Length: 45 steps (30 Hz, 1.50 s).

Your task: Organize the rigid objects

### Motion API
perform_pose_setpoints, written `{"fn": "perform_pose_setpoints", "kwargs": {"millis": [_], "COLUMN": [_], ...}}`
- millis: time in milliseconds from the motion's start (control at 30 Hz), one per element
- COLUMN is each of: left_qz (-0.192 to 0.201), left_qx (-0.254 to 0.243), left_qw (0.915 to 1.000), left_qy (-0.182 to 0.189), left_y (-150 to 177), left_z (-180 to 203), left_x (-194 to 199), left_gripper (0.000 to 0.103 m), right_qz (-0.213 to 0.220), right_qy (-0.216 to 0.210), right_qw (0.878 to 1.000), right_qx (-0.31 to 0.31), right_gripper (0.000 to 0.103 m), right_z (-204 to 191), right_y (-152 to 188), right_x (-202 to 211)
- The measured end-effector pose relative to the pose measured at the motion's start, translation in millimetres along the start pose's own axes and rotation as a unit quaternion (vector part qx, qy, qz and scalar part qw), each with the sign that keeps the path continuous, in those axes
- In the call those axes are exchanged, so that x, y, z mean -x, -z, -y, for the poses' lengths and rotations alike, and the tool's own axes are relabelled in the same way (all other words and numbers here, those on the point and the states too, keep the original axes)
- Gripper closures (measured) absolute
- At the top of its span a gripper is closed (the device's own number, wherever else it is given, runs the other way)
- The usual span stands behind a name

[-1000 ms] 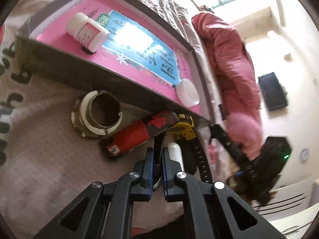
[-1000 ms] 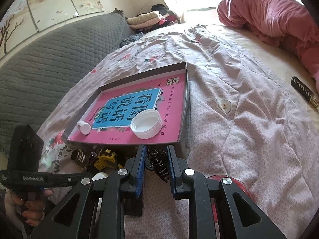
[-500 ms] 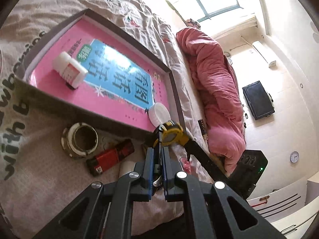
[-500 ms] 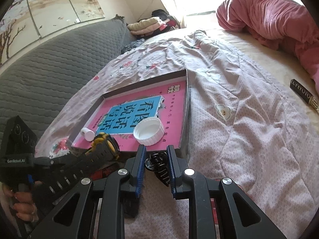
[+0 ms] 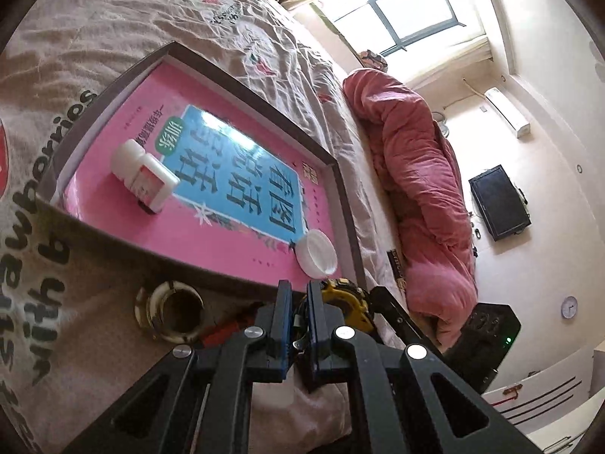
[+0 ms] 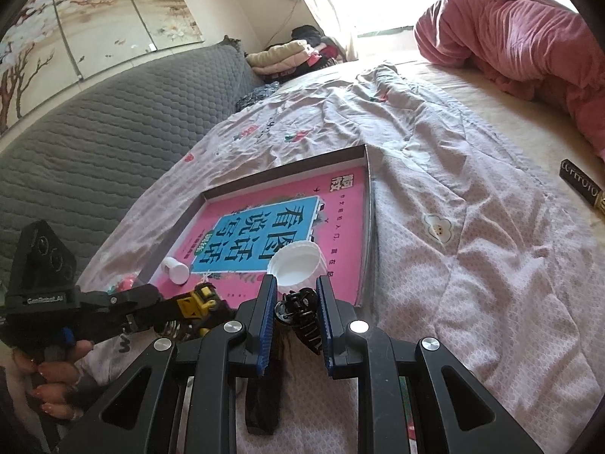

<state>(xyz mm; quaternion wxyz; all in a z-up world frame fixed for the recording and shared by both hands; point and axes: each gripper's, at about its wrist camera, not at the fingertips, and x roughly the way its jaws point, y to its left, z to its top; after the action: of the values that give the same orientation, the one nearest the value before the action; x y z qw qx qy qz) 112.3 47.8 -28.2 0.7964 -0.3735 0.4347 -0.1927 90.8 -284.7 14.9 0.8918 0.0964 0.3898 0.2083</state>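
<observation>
Daylight pours in from the window (image 5: 410, 3), which is blown out white in both views. Glare washes over the blue cover of the book (image 5: 242, 174). Fisheye bending curves the edges, with dark vignetted corners. Focus is fairly sharp.

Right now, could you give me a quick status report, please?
Left gripper shut on yellow tape measure. Right gripper shut on black hair clip. Tray ahead holds bottle, lid.
</observation>
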Motion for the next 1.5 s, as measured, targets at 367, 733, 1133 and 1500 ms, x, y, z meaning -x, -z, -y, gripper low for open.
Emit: {"fn": "perform_pose_setpoints", "kwargs": {"millis": [367, 733, 1133, 1500], "left_qz": [0.018, 0.037, 0.050, 0.061], "left_qx": [0.016, 0.020, 0.016, -0.008], "left_qw": [0.9996, 0.9985, 0.9973, 0.9952], "left_qy": [-0.017, -0.034, -0.052, -0.075], "left_y": [-15, -24, -28, -34], "left_z": [-12, -23, -32, -30], "left_x": [-15, -18, -18, -18], "left_gripper": [0.096, 0.098, 0.098, 0.098], "right_qz": [0.001, 0.000, -0.009, -0.020], "right_qy": [-0.002, 0.001, 0.007, 0.023], "right_qw": [1.000, 1.000, 1.000, 0.999], "right_qx": [-0.007, 0.001, 0.018, 0.040], "right_gripper": [0.082, 0.082, 0.082, 0.082], "right_z": [2, -1, -6, -9], "right_y": [-5, -10, -12, -12], "right_x": [-6, -13, -24, -39]}}
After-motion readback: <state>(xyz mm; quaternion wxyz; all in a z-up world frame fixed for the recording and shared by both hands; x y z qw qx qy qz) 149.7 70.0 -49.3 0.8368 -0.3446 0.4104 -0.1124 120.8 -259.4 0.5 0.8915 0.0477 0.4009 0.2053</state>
